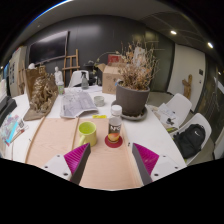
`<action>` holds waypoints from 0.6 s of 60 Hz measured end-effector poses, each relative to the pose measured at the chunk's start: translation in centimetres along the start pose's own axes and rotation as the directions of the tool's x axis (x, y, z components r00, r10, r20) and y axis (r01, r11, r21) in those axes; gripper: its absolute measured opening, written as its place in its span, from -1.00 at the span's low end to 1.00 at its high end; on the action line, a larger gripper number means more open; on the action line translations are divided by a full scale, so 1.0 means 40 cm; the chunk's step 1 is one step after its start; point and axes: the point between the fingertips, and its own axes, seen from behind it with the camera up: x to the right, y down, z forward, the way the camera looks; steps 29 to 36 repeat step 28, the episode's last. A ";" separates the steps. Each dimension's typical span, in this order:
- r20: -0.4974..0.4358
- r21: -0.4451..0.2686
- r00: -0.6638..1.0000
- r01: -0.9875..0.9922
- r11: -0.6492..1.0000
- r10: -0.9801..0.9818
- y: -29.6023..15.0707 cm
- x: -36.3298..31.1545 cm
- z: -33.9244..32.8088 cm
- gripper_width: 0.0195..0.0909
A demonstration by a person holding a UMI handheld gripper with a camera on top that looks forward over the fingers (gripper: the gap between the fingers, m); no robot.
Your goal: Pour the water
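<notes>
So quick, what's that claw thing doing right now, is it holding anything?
Gripper: open, holding nothing. The bottle and green cup stand on the table just beyond its fingers.

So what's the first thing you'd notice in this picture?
Probably the big pot of dry branches standing at the far side of the table. Nearer, just beyond the open gripper, a small bottle stands on a red coaster, with a yellow-green cup beside it.
</notes>
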 end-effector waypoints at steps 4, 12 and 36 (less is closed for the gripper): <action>-0.013 -0.004 1.000 0.002 1.000 -0.002 0.001 -0.013 -0.059 0.85; -0.044 0.010 0.999 0.007 1.000 -0.006 -0.003 -0.021 -0.132 0.85; -0.051 0.013 0.999 -0.002 1.000 0.002 -0.003 -0.012 -0.163 0.85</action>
